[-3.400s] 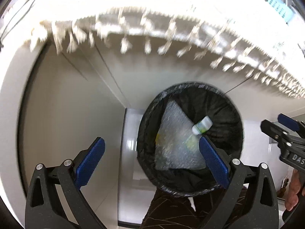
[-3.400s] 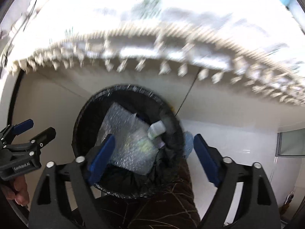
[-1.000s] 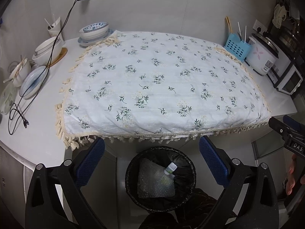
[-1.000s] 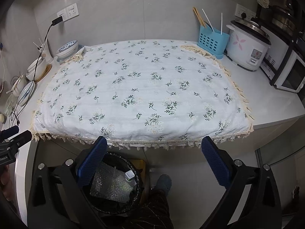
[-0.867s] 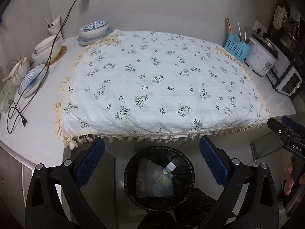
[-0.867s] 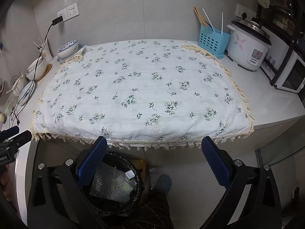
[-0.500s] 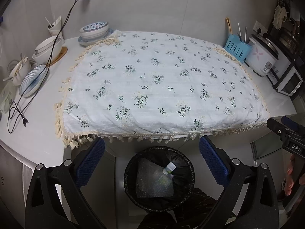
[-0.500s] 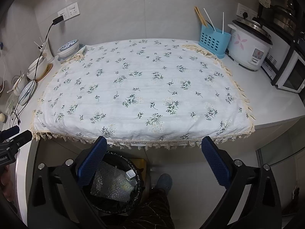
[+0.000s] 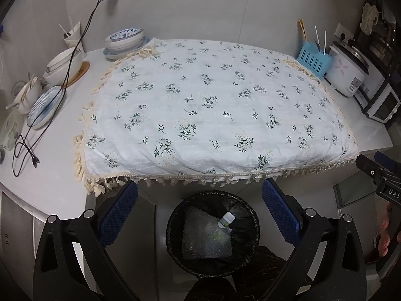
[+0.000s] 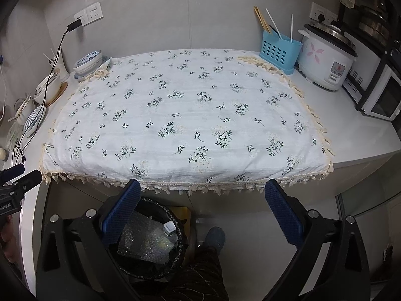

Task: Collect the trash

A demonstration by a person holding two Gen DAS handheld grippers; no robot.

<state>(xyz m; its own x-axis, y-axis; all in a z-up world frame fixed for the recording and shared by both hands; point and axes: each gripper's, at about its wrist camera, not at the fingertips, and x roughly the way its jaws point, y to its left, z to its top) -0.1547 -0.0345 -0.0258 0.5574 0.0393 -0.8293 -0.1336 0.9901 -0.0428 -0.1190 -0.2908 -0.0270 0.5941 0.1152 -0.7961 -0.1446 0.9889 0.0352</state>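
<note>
Kitchen counter cloth (image 9: pixel 215 105) is lying bare while both the left gripper (image 9: pixel 198 213) and right gripper (image 10: pixel 200 213) are hovering wide and unladen, since bubble wrap (image 9: pixel 205 238) and bottle (image 9: pixel 226 219) are resting in the bin (image 9: pixel 254 222) at 6 o'clock.

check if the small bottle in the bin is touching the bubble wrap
Touching. In the left wrist view the small bottle lies on the top right edge of the bubble wrap inside the black bin, overlapping it with no gap; the right wrist view agrees.
</note>
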